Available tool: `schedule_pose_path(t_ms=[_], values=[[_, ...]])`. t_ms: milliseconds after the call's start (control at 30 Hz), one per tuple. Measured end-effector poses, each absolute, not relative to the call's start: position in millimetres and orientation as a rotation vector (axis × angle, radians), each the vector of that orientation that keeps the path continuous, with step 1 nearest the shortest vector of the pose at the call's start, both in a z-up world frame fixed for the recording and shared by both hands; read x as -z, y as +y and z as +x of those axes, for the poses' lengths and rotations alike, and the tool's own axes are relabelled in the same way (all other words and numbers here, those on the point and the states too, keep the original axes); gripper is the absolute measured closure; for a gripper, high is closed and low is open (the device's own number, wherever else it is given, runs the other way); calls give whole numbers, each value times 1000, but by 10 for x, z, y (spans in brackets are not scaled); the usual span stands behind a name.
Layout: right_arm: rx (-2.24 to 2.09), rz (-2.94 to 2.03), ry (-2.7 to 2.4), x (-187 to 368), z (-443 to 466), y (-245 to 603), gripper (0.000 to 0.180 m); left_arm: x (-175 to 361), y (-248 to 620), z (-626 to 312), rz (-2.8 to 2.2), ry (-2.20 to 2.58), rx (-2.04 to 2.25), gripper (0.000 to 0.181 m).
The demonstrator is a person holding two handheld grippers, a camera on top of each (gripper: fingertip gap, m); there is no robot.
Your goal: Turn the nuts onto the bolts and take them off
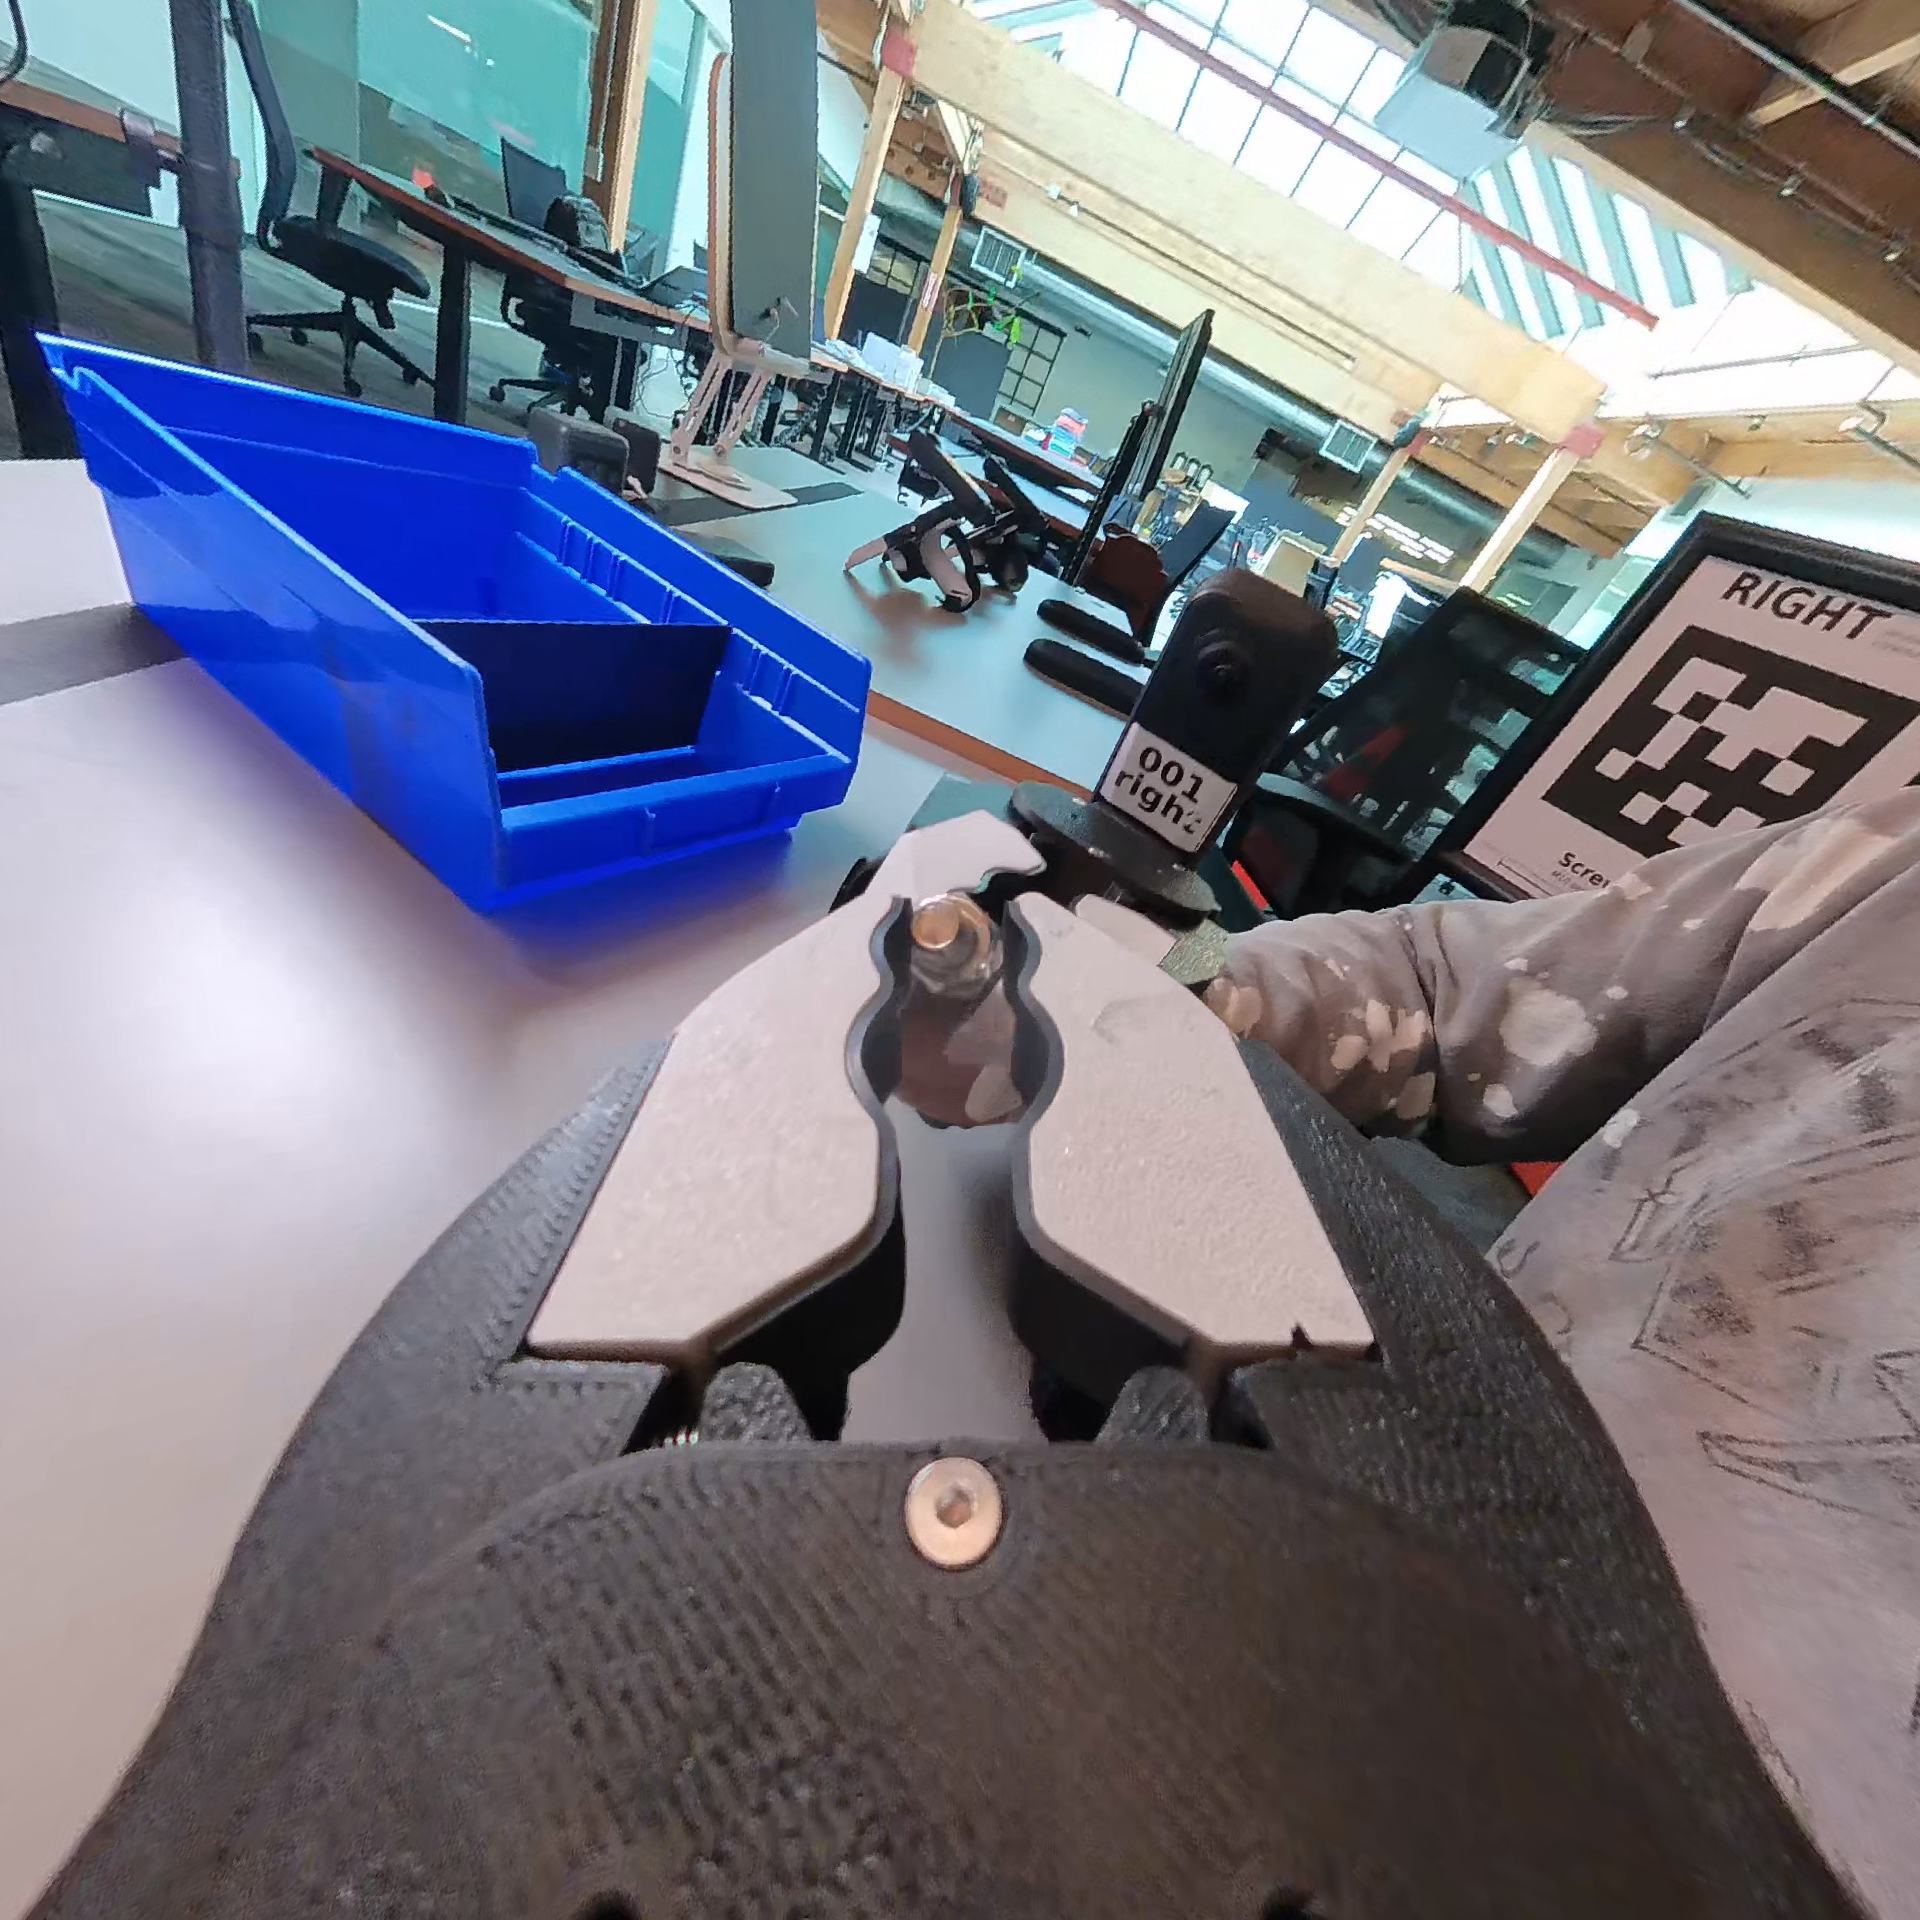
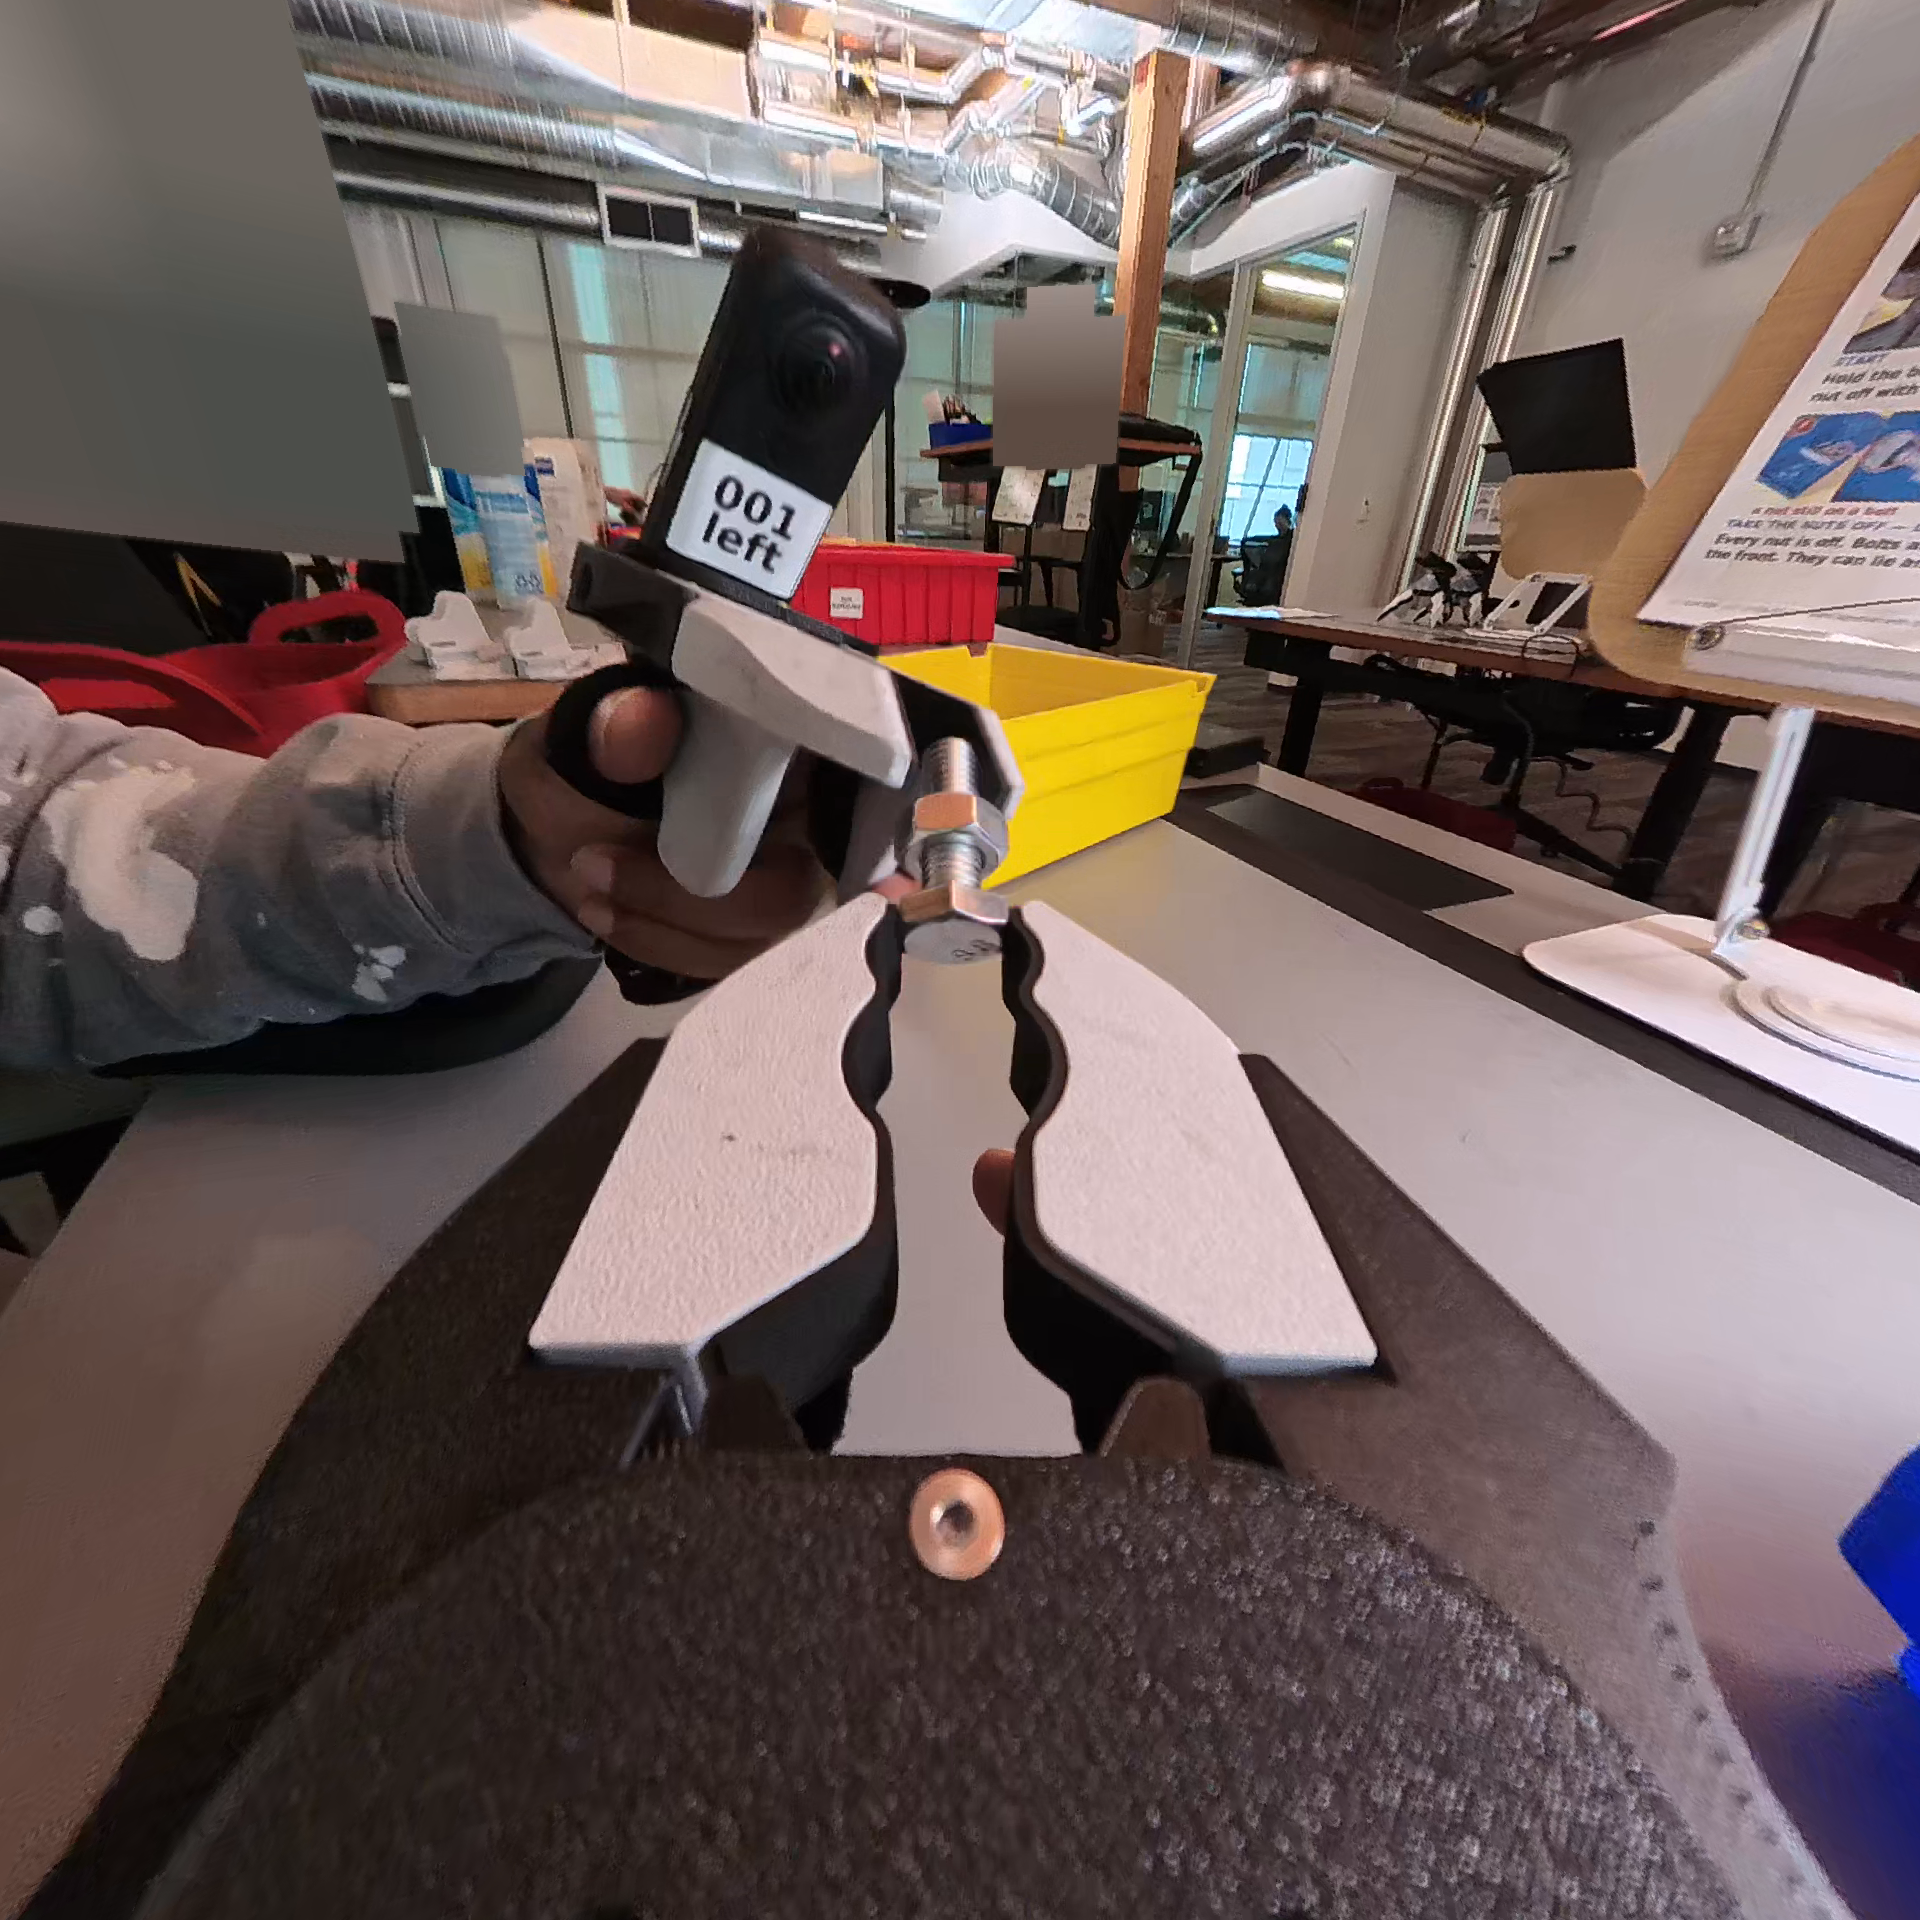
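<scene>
A steel bolt (image 2: 943,868) with a hex nut (image 2: 956,821) on its thread is held in the air between both grippers, above the grey table (image 2: 1351,1091). My right gripper (image 2: 951,920) is shut on the bolt's head. My left gripper (image 2: 956,784) comes from the upper left, and its fingertips close around the nut and the thread behind it. In the left wrist view the nut (image 1: 958,971) sits in the notch between my left gripper's (image 1: 954,912) pads. The right gripper (image 1: 997,873) meets it from the far side.
A blue bin (image 1: 416,623) stands on the table to the left; its corner shows in the right wrist view (image 2: 1886,1558). A yellow bin (image 2: 1081,727) and a red bin (image 2: 904,603) stand behind. An instruction sheet (image 2: 1808,468) on a white stand (image 2: 1714,987) is at right. A marker board (image 1: 1745,727) is nearby. The grippers are tip to tip, or close to it.
</scene>
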State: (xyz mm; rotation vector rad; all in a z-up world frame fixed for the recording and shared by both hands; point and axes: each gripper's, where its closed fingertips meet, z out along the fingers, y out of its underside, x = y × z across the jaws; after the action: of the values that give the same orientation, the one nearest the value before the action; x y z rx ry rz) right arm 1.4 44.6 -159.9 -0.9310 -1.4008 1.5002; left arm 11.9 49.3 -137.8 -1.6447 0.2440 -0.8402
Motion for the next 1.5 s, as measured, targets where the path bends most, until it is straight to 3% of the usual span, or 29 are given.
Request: schedule_pose_path(t_ms=[267,467,667,800,1033,1133,1200,1500], values=[[-1388,-990,-1512,1829,-84,366,162,1458,505,232,-1695,365,638,169],[-1461,-1003,-1430,1718,-60,448,162,1392,469,201,-1654,385,627,153],[-1459,-987,-1420,1683,-41,447,162,1522,538,144,-1711,362,573,154],[-1510,-937,-1400,1587,13,421,162,1547,615,-189,-1736,236,444,177],[-1460,-979,-1438,1680,-34,422,162,1438,498,174,-1656,382,611,148],[-1452,-980,-1441,1689,-34,419,162,1483,532,133,-1684,378,561,151],[-1495,-959,-1421,1636,-3,431,162,1482,576,-28,-1701,301,501,170],[-1456,-978,-1448,1686,-31,406,162,1480,516,154,-1679,396,567,150]])
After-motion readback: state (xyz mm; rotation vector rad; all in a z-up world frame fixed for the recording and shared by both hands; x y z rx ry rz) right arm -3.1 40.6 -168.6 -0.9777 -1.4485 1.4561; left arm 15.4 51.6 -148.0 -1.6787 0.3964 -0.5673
